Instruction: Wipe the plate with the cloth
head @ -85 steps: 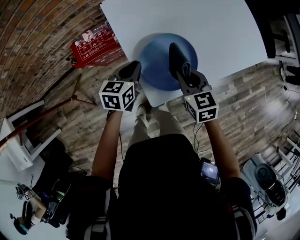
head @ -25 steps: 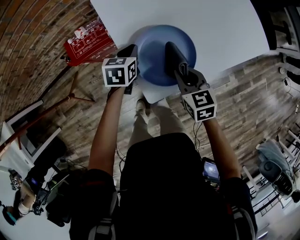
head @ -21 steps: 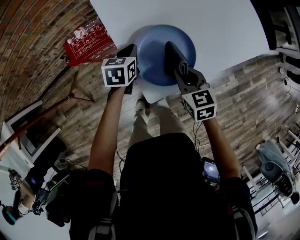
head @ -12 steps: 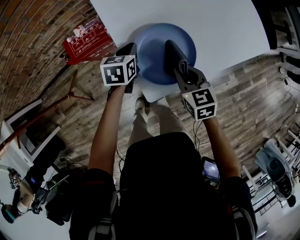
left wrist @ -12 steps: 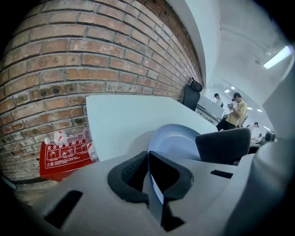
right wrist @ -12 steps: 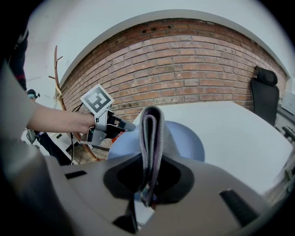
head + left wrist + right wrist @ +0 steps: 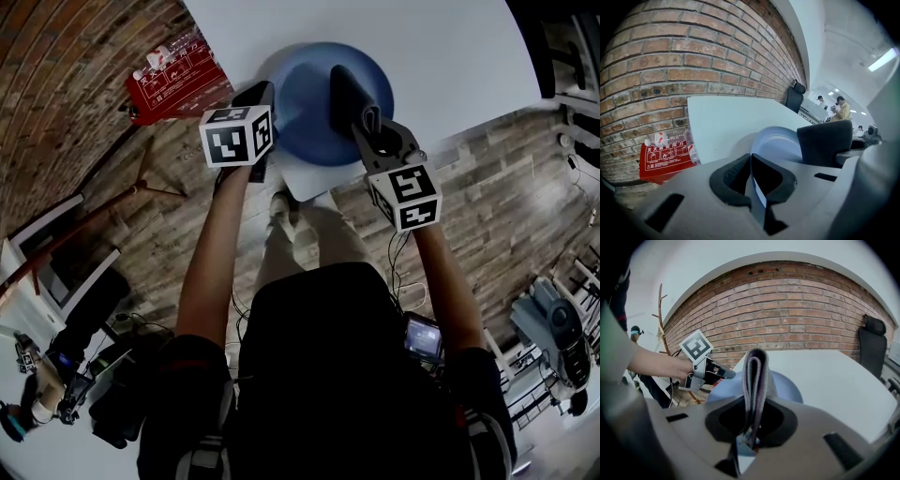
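Left gripper (image 7: 255, 98) clamps the plate (image 7: 305, 117) by its rim, at the table (image 7: 431, 47) corner. Right gripper (image 7: 366, 124) pinches the folded cloth (image 7: 345, 89) over the plate.

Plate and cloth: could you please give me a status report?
Left gripper shut on plate rim. Right gripper shut on folded cloth, held over the plate. Nothing in the way.

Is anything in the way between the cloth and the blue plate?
Nothing visible is. The right gripper holds the cloth over the plate. The left gripper only pinches the plate's left edge.
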The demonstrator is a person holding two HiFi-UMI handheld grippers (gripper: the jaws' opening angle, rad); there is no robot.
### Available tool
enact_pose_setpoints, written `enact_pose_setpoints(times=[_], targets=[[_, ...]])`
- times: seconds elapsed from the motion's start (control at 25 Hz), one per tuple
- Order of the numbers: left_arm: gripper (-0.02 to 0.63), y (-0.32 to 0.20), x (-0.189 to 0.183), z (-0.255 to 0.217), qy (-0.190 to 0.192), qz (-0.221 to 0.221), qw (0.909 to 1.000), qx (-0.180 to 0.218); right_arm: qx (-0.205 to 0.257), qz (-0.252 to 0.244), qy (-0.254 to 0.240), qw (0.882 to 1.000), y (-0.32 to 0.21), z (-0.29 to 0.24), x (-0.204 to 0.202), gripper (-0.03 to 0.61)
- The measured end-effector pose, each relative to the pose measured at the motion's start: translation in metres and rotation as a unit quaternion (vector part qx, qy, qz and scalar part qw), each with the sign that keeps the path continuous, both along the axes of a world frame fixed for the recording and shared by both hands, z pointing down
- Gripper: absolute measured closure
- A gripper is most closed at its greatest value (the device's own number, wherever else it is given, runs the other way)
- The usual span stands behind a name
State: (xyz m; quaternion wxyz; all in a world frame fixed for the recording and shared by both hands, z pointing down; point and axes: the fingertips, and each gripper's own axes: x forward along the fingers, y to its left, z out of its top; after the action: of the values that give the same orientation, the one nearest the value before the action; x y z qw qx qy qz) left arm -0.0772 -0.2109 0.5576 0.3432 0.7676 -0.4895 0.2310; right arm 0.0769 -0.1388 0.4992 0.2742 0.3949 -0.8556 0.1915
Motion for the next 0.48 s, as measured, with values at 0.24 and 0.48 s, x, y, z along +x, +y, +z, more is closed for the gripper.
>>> enact_pose_setpoints(times=[0.24,0.48], targets=[[0.586,-0.001,0.001,-0.001,0.001,-0.003,1.0,0.0,0.034,-0.036,0.023,0.999,-0.023,-0.021,-0.007,0.526],[0.586,-0.001,0.0,0.0,0.002,-0.005,1.0,0.0,0.06,-0.08,0.058,0.993,-0.038,-0.028,-0.017,0.526]])
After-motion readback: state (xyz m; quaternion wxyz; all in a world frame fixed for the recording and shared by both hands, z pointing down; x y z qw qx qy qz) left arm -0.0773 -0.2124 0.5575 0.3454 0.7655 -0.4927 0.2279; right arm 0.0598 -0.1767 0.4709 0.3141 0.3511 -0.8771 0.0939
